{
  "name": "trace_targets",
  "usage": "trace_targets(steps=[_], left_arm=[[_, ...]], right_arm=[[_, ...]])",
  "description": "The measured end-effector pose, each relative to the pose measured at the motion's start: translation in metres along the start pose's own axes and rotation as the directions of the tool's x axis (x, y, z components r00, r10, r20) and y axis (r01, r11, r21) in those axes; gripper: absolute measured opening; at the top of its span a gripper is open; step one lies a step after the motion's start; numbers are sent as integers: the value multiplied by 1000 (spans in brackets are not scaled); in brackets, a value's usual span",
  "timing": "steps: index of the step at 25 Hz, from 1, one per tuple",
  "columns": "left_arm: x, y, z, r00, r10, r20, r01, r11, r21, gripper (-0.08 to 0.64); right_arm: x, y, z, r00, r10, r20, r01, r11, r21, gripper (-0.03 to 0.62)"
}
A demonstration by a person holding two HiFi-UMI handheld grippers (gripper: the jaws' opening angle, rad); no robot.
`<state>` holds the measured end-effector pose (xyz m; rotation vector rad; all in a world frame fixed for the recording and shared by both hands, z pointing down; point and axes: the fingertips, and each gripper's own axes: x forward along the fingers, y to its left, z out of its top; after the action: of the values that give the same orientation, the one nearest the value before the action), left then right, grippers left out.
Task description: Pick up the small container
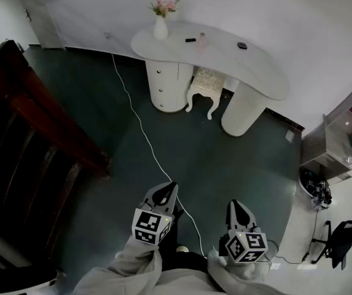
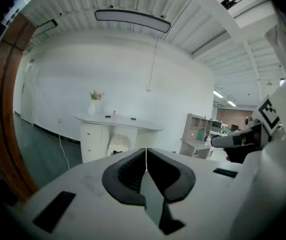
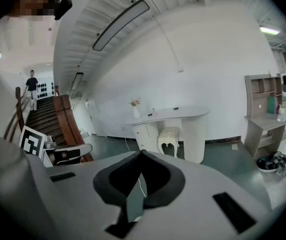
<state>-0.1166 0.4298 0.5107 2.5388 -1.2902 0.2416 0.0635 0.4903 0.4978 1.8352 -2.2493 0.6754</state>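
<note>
Standing well apart from the white counter (image 1: 265, 75), the person holds the left gripper (image 1: 170, 187) and right gripper (image 1: 234, 205) low over the dark floor, fingers of both clenched on nothing. The small container (image 1: 202, 40), pale and bottle-like, stands upright on the counter near the flower vase (image 1: 160, 28), long axis vertical, top upward. It looks light, stiff, perhaps slick and easily tipped, so a sideways pinch across its middle should suit

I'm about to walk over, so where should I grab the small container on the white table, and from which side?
Probably across the sides of the small container, coming level from in front of the table: it looks upright and stands apart from the vase and the dark items. Too distant for more.
</note>
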Motion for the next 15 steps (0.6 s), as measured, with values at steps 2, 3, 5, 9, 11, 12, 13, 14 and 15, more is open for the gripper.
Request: trace_targets(steps=[2,3,5,9,11,12,13,14,15], left_arm=[[-25,-15,-12,1000,15,-1,-15,1000,-2,20],[-37,-22,-18,1000,19,1,-19,1000,-3,20],[-57,-33,-25,1000,25,4,-25,1000,1,20],[-84,-49,-33,999,46,12,-46,999,10,20],[-94,-61,-34,999,44,17,-44,999,20,20],[-99,-67,-35,999,42,19,-43,999,27,20],[-103,-72,-35,999,40,21,-41,999,33,20],[-107,-76,-35,999,38,22,-39,999,38,20],[-111,-79,-36,999,36,23,-37,998,43,20]], right_arm=[[-24,1,-18,1000,-5,-9,5,1000,20,49],[-34,1,-25,1000,-5,-8,5,1000,30,49],[-53,5,-33,1000,2,3,-2,999,43,49],[-80,13,-39,1000,11,26,-12,1000,26,49],[-94,13,-42,999,12,35,-12,1000,26,49],[-100,12,-44,999,10,38,-11,999,32,49],[-105,12,-46,999,7,40,-9,999,39,49],[-110,12,-49,999,4,42,-6,999,46,49],[-114,12,-51,999,1,44,-4,999,52,49]])
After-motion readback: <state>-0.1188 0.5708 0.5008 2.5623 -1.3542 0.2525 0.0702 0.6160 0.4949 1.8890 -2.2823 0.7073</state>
